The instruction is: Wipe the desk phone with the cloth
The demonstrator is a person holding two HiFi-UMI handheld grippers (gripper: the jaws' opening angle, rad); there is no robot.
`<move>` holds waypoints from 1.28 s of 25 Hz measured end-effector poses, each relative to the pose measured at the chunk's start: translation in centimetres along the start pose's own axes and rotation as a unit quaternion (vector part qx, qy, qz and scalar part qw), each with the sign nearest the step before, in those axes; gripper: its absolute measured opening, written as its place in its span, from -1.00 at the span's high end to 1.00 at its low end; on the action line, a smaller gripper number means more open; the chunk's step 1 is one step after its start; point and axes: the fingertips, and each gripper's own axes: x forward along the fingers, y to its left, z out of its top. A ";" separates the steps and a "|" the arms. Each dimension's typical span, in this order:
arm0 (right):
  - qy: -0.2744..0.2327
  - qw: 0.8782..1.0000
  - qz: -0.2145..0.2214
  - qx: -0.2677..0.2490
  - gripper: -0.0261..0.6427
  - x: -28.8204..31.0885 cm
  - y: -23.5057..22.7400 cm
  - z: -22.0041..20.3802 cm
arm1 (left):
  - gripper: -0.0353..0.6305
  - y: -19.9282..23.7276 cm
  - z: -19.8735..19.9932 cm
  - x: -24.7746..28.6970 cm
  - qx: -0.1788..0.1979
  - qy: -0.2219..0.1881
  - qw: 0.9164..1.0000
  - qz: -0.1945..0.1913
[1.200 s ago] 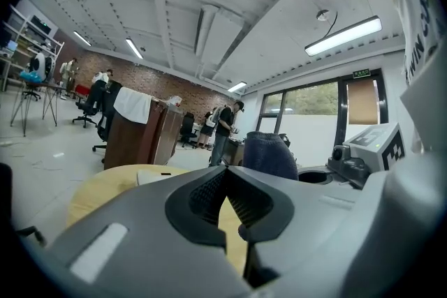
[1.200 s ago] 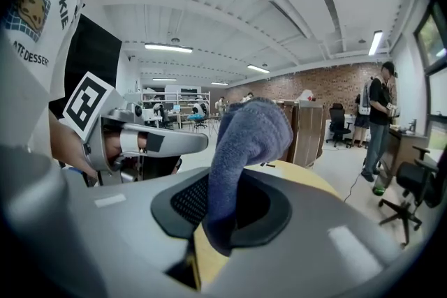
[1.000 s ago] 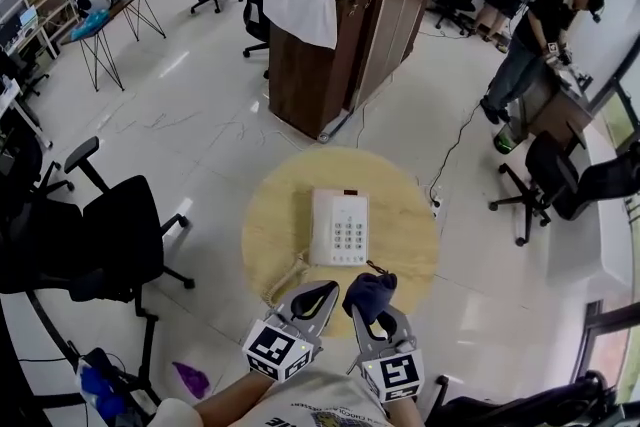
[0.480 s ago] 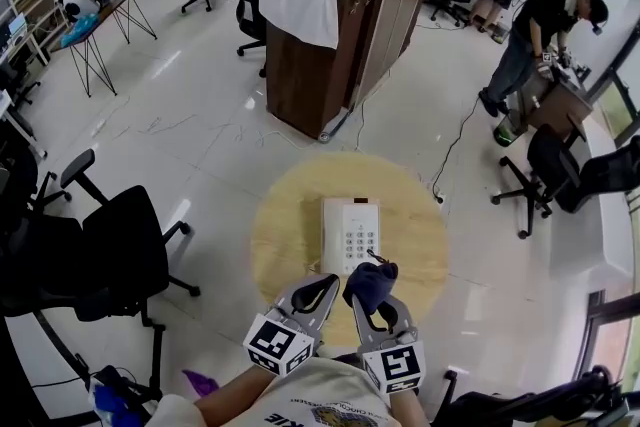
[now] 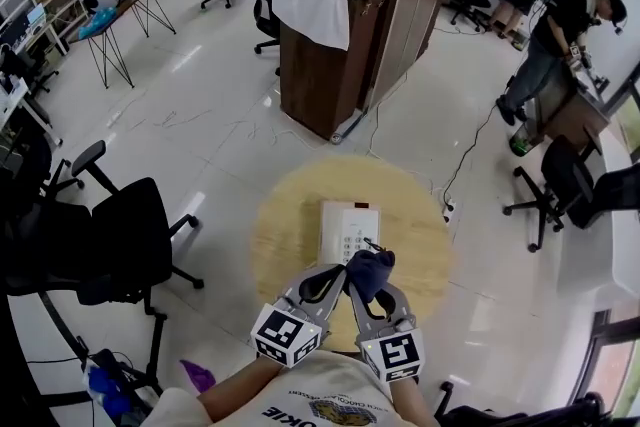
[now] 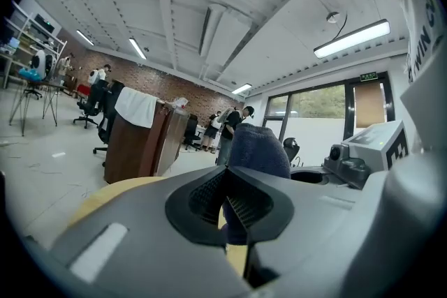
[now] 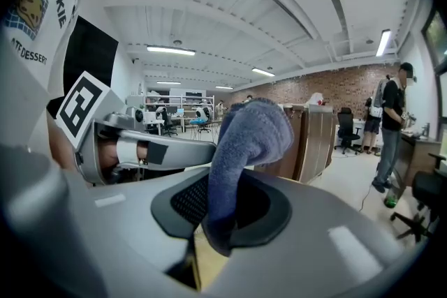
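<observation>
A white desk phone (image 5: 350, 223) lies in the middle of a round wooden table (image 5: 285, 230). My right gripper (image 5: 364, 285) (image 7: 220, 220) is shut on a dark blue cloth (image 5: 370, 269) (image 7: 246, 139), which sticks up out of its jaws and, in the head view, overlaps the phone's near edge. My left gripper (image 5: 338, 276) (image 6: 227, 209) sits close beside it on the left, its jaws closed tip to tip with nothing held. In the left gripper view the cloth (image 6: 258, 146) shows just behind those tips. Both grippers hover at the table's near side.
A black office chair (image 5: 120, 240) stands left of the table. A brown cabinet (image 5: 345, 45) draped with a white towel (image 5: 312, 7) is beyond it. A cable (image 5: 460, 150) trails over the floor at the right, near another chair (image 5: 565, 180) and a standing person (image 5: 545, 40).
Both grippers have moved forward over the table toward the phone, and the cloth now reaches the phone's near edge. The grips look the same.
</observation>
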 end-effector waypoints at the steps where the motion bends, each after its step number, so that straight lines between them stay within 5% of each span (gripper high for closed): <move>1: -0.001 1.000 0.007 -0.004 0.72 0.2 -0.5 0.0 | 0.92 0.0 0.1 0.4 0.000 -0.001 1.000 0.006; 24: -0.053 0.996 0.043 -0.057 0.72 12.0 -10.8 0.8 | 0.92 0.6 0.7 -0.3 0.016 -0.009 0.993 0.118; 32: -0.003 0.996 0.067 -0.056 0.72 17.6 -12.4 -3.1 | 0.92 0.9 0.4 -1.9 0.017 -0.003 0.988 0.155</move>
